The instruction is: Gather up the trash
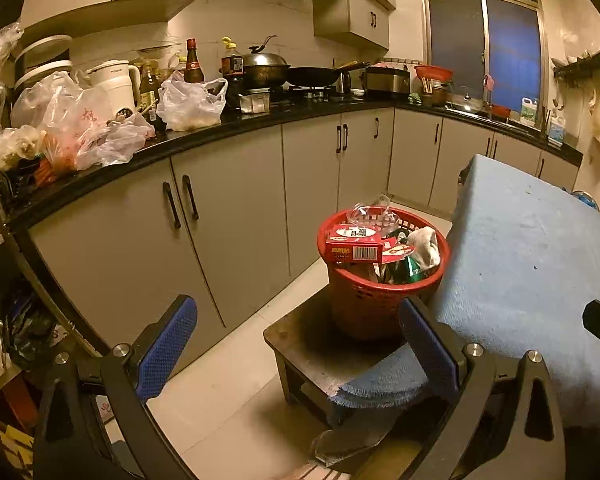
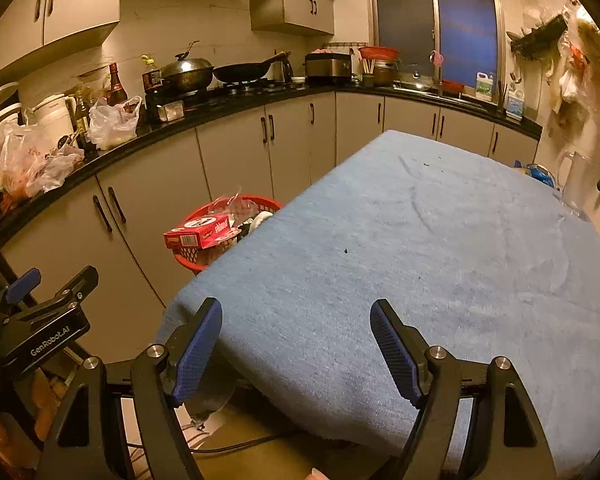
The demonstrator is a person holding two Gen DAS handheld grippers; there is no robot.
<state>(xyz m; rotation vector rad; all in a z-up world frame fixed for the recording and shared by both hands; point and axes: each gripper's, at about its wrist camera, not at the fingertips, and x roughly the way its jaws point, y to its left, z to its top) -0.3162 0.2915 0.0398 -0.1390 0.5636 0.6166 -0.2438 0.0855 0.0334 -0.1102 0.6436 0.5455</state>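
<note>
- The red basket [image 1: 382,276] of trash stands on a small dark stool [image 1: 320,350], heaped above its rim; a red box [image 1: 354,246] overhangs the edge and, I judge, could slide off if the basket is nudged or tipped.
- The blue cloth [image 2: 400,248] on the bench hangs down beside the basket and might snag.
- The left gripper [image 1: 298,354] is spread wide and empty; the basket sits ahead of its fingers, not between them.
- The right gripper [image 2: 296,352] is also wide open and holds nothing, over the bench's near edge, with the basket well off to its left.
</note>
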